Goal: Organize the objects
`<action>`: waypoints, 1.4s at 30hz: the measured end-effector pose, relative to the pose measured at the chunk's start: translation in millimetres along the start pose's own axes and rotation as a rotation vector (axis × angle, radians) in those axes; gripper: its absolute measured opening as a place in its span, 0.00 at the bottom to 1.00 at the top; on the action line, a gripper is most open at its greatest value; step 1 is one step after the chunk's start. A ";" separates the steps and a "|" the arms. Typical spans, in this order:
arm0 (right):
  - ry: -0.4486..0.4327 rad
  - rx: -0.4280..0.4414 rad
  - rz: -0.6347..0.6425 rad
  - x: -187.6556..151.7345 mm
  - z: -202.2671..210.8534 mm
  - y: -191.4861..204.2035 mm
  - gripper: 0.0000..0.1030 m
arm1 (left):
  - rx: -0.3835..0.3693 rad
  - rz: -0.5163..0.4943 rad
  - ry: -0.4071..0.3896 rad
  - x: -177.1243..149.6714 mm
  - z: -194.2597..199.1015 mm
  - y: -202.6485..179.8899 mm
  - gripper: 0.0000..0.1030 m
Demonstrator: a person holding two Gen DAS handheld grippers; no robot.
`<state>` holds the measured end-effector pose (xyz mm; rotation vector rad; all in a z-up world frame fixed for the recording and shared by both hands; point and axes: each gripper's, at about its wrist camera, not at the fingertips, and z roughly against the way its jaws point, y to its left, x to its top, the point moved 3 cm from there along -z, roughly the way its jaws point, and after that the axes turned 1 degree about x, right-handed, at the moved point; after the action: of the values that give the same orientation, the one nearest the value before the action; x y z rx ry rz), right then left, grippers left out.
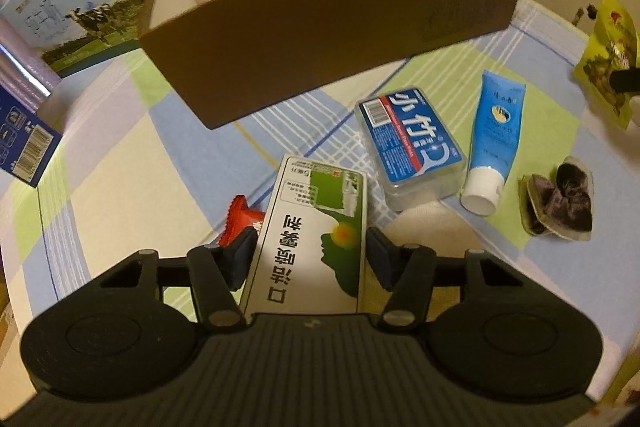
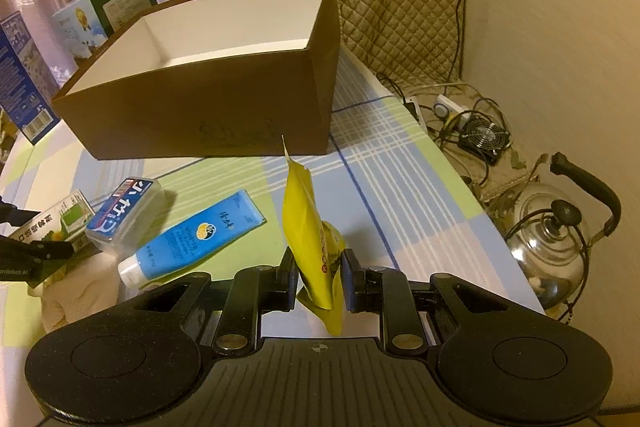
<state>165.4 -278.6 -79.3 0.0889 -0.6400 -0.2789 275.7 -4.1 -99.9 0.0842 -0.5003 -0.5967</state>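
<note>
Both grippers are loaded and the step in hand looks like the carry to the brown box (image 2: 200, 107), which stands open and seemingly empty at twelve o'clock on the checked tablecloth (image 2: 400, 187). The left gripper (image 1: 310, 259) has its fingers clamped on the sides of the white and green carton (image 1: 308, 235), lifted above the cloth, with a red wrapper (image 1: 240, 219) just beside it at nine o'clock. The right gripper (image 2: 318, 277) pinches the yellow pouch (image 2: 310, 227) upright between its pads. The clear floss case (image 1: 412, 151), the blue tube (image 1: 494, 139) and a dark packet (image 1: 560, 203) lie on the cloth at two o'clock from the carton. Next, each load needs raising over the box rim before the fingers part
</note>
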 end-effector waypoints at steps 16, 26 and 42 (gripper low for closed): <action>-0.013 0.043 0.036 4.8 4.4 8.9 0.18 | -0.007 0.145 -0.081 3.8 39.9 6.3 0.51; -0.037 0.088 0.057 14.5 16.5 18.7 0.18 | -0.002 0.195 -0.157 14.0 70.0 7.2 0.51; -0.101 0.191 0.104 47.4 36.3 41.5 0.18 | -0.001 0.224 -0.247 48.5 89.3 7.9 0.51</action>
<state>189.5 -252.1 -16.0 0.2253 -0.7689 -0.1214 272.0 -18.7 1.0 -0.0470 -0.7382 -0.3891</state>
